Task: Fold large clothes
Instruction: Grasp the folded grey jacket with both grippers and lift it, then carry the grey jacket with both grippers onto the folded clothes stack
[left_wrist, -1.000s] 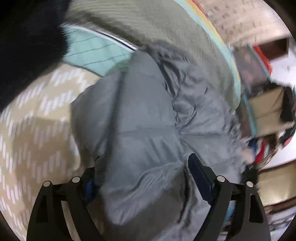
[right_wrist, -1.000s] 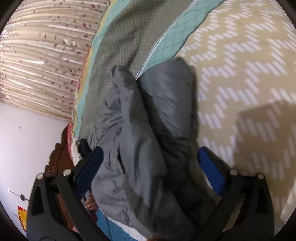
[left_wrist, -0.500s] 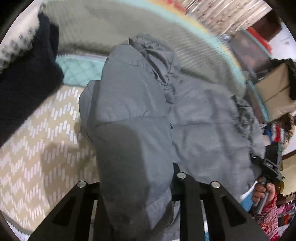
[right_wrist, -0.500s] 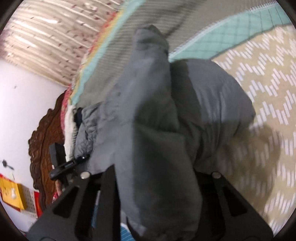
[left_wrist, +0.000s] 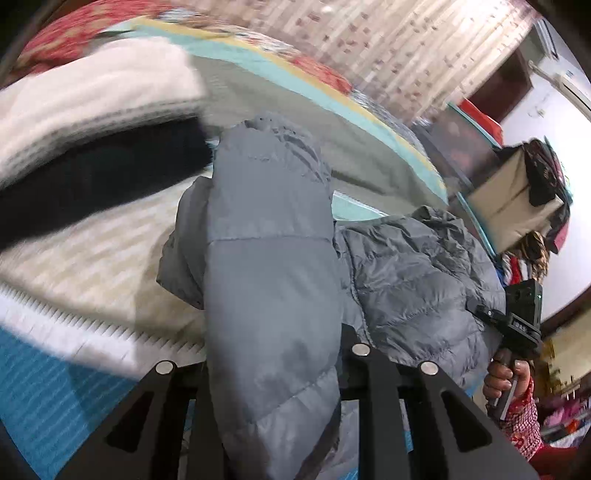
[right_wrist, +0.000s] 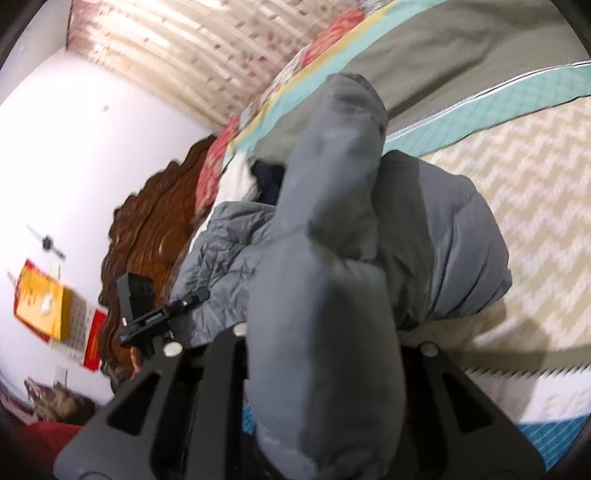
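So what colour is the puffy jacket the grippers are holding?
Grey all over, the puffy jacket shows best in the left wrist view.

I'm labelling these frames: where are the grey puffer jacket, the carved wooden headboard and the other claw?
Grey puffer jacket (left_wrist: 273, 280): left wrist view, lifted panel.
Carved wooden headboard (right_wrist: 147, 236): right wrist view, carved face.
Left claw (right_wrist: 177, 304): right wrist view, fingertips.

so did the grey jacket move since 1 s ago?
Yes. The grey jacket has lifted off the zigzag bedspread; both the left gripper and the right gripper now clamp it.
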